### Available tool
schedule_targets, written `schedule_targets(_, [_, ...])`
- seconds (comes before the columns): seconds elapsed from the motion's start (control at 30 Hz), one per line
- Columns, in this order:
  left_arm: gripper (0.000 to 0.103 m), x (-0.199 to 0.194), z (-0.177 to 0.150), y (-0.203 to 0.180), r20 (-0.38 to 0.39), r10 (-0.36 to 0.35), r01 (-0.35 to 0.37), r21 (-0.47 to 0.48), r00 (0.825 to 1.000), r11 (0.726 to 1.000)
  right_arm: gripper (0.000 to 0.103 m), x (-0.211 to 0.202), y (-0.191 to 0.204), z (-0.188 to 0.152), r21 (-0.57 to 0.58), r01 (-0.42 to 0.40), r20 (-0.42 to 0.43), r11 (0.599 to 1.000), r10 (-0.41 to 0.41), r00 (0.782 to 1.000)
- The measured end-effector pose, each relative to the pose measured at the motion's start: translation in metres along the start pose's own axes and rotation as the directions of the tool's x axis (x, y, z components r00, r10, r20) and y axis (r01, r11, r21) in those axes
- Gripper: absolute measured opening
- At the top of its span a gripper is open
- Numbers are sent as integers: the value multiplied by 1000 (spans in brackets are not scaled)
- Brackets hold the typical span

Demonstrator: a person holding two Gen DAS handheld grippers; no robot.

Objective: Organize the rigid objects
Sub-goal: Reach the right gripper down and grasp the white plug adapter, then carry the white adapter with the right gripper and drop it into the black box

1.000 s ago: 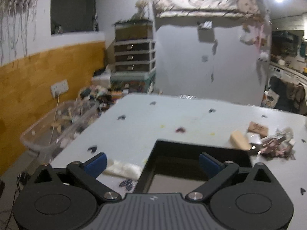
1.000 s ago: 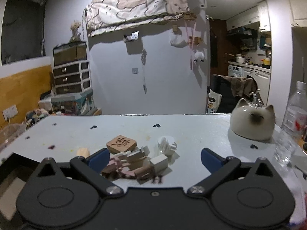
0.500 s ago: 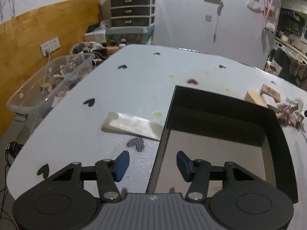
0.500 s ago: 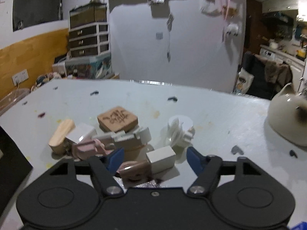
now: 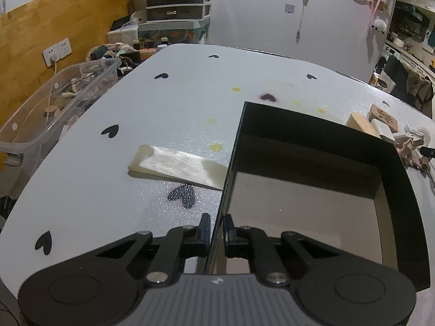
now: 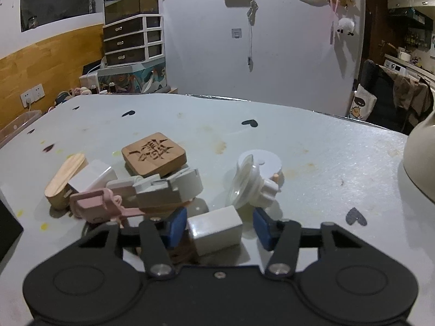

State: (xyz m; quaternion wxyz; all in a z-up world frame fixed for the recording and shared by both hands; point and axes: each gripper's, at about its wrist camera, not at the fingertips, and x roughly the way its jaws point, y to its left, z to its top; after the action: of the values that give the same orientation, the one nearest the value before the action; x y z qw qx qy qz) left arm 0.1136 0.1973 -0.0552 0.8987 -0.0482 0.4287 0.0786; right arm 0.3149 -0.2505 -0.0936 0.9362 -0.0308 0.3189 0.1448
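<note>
A black open box [image 5: 391,179] lies on the white table; its inside is bare. My left gripper [image 5: 216,228] is shut on the box's left wall near the front corner. A pile of small rigid objects lies right of the box [image 5: 386,125]. In the right wrist view the pile holds a white block [image 6: 216,229], a carved wooden square [image 6: 153,153], a rounded wooden piece [image 6: 64,179], a pink piece [image 6: 100,206], a grey-white part [image 6: 168,188] and a white round plastic part [image 6: 252,182]. My right gripper [image 6: 220,226] is open with its fingers on either side of the white block.
A flat translucent white packet [image 5: 176,164] lies left of the box. A clear plastic bin [image 5: 54,106] of oddments stands off the table's left edge. A cream ceramic cat-shaped pot [image 6: 420,163] stands at the right. Drawers and a wall lie beyond the table.
My left gripper tilted down over the box and closed on its left wall. My right gripper moved down into the pile and narrowed around the white block.
</note>
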Motion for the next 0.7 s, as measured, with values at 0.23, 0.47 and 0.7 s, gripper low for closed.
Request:
schedule_targets(0.23, [9, 0, 0, 1, 7, -6, 6, 9, 1000, 1000, 41, 6, 9, -5, -13, 14, -27, 1000, -15, 1000])
schedule_targets(0.47, [8, -1, -2, 3, 25, -26, 26, 12, 999, 1000, 41, -9, 21, -15, 23, 63, -53, 998, -62, 997])
schedule_targets(0.7, [7, -1, -4, 4, 45, -44, 43, 21, 998, 999, 41, -39, 42, -28, 34, 63, -59, 997, -61, 996])
